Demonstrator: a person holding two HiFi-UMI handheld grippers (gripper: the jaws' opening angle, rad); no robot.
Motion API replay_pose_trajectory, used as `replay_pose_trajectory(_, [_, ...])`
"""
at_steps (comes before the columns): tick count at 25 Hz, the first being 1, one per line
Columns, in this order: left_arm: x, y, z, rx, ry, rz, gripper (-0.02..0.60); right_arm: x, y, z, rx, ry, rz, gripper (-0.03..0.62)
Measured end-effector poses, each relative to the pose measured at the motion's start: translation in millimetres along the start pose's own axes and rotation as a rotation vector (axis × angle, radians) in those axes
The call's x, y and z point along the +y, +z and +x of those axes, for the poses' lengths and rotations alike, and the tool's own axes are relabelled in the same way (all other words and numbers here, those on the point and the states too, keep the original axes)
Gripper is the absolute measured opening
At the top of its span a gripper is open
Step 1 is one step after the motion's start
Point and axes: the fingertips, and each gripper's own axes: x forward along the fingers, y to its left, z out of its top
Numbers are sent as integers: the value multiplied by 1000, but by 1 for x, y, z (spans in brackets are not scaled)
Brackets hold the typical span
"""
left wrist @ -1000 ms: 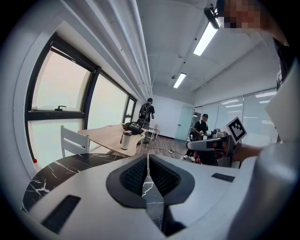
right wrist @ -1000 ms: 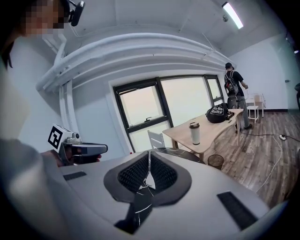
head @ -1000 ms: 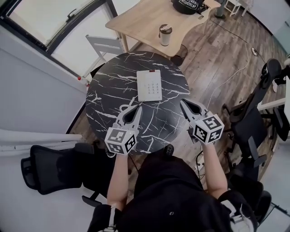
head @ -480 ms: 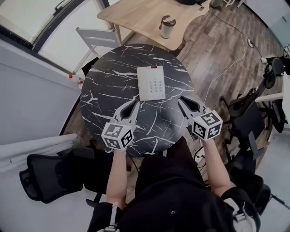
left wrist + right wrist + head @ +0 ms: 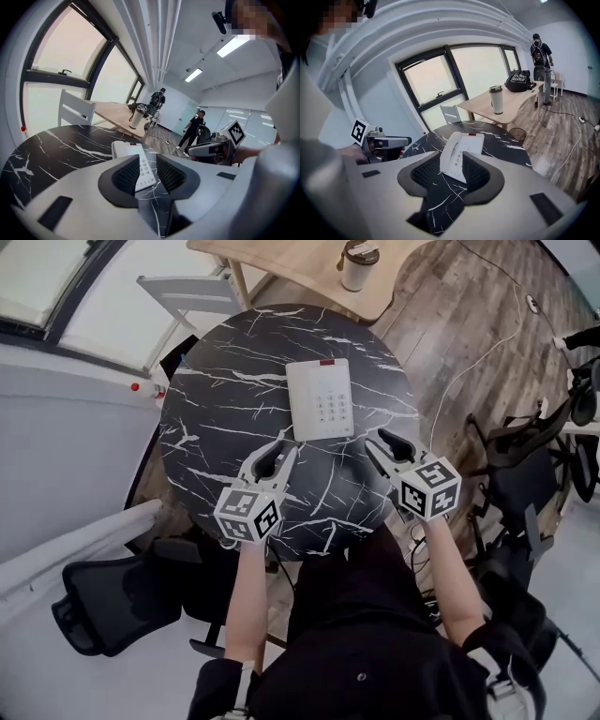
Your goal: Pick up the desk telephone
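Note:
The white desk telephone (image 5: 320, 399) lies flat on the round black marble table (image 5: 216, 390), keypad up, a red mark at its far end. My left gripper (image 5: 279, 448) hovers just short of the phone's near left corner and my right gripper (image 5: 382, 440) just off its near right corner. Both have just been opening and stand open with nothing between the jaws. In the left gripper view the telephone (image 5: 133, 157) shows beyond the open gripper (image 5: 142, 172). The right gripper view has the telephone (image 5: 463, 149) just past the parted gripper (image 5: 451, 174).
A wooden desk (image 5: 309, 273) with a lidded tumbler (image 5: 356, 263) stands beyond the table, a white chair (image 5: 192, 292) at its left. Black office chairs (image 5: 108, 601) stand at both sides. A cable runs over the wood floor (image 5: 469, 343). People (image 5: 194, 129) stand far off.
Both grippers have come down and forward toward the phone's near end. Their jaws, shut a second ago, now stand parted.

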Motion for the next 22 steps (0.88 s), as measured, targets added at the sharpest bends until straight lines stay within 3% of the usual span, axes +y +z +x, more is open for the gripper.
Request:
replay_pose_trajectory(14, [52,-54,85,197,-2,-73,201,-52,-52,92,164,-4,106,170])
replay_pose_trajectory(22, [71,-63,116,204,-39,-157,296,-72,-73,127,184,-3,197,201])
